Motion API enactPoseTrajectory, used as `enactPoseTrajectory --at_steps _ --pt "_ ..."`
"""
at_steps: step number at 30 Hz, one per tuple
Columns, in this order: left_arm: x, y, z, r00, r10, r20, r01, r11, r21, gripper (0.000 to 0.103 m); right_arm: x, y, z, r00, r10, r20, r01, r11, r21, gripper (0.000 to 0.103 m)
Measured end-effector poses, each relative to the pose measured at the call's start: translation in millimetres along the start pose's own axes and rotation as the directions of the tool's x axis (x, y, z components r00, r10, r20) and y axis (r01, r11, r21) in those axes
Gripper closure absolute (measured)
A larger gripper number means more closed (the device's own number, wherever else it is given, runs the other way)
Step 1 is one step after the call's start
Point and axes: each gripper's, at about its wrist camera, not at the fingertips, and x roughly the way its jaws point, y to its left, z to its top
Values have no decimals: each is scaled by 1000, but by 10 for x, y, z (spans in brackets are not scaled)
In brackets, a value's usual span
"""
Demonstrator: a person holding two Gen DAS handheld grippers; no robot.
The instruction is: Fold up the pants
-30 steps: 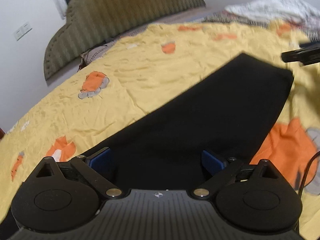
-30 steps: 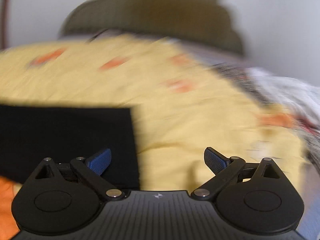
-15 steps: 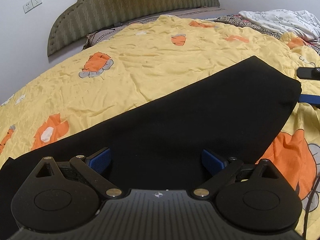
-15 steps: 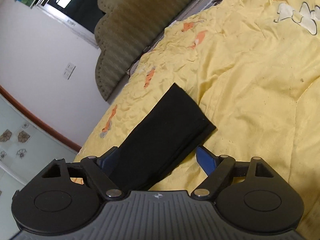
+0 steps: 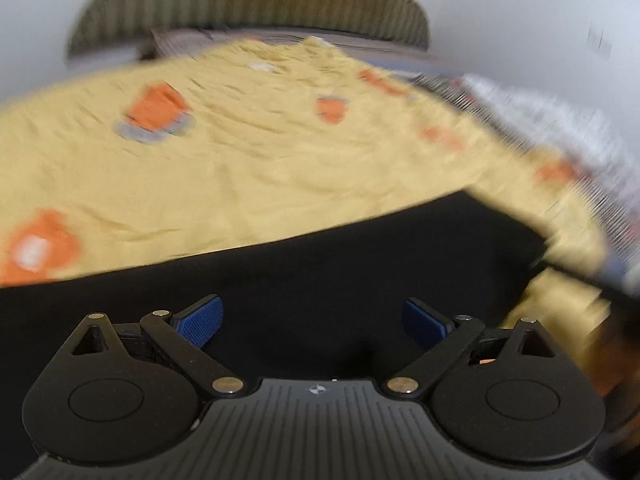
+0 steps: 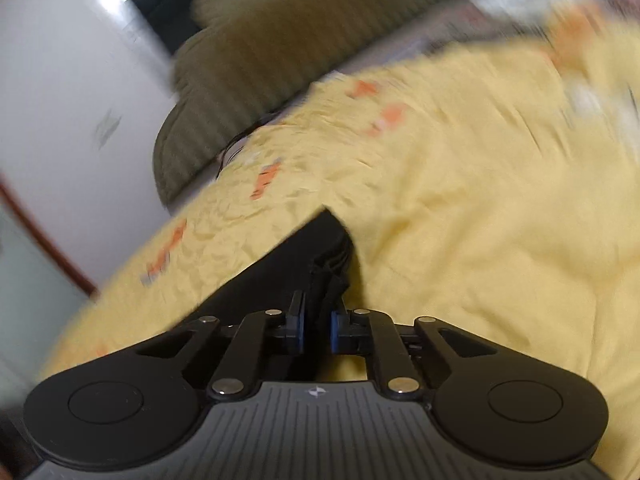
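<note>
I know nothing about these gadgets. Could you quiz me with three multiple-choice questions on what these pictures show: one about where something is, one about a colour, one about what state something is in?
1. Where do the black pants lie?
A. on a wooden floor
B. on the yellow bedspread
C. over a chair back

2. What colour are the pads on the fingers of the left hand-held gripper?
A. blue
B. red
C. white

3. How does the right hand-held gripper stand?
A. wide open over bare bedspread
B. shut on nothing
C. shut on the pants' end

Answers:
1. B: the dark cloth stretches across the yellow spread with orange prints.
2. A: both pads show blue in the left wrist view.
3. C: its fingers have come together with bunched black cloth pinched between them, while the left gripper's fingers stand apart above the pants.
</note>
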Motion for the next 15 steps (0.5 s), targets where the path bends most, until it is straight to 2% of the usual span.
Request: enactPoseTrajectory --at_steps 1,3,5,6,7,11,13,15 --pt "22 14 82 996 -84 -7 84 994 -64 5 -22 182 1 1000 -20 8 21 994 -111 92" --pt "109 45 201 973 -231 -18 224 957 -185 5 -51 519 -42 999 -40 22 45 952 -304 92" --pt "230 57 278 942 -337 -13 318 900 -300 5 -65 777 -117 999 -44 28 52 896 -442 92" --pt "294 39 302 931 -366 -10 342 880 -330 5 -77 896 -168 999 -42 30 51 865 -500 92" --pt "354 14 312 927 -376 -9 350 871 -345 5 -93 1002 -219 999 -28 28 39 837 -545 92" --pt "578 -31 306 935 -354 -30 315 865 -390 8 -145 1264 -393 1000 20 7 -11 766 -642 92" --pt "612 19 276 936 -351 -24 310 854 -418 19 -150 1347 -470 999 35 -5 -29 744 -668 92" --pt "640 71 262 941 -335 -49 283 857 -430 51 -120 1390 -527 999 36 -14 -36 737 -675 92"
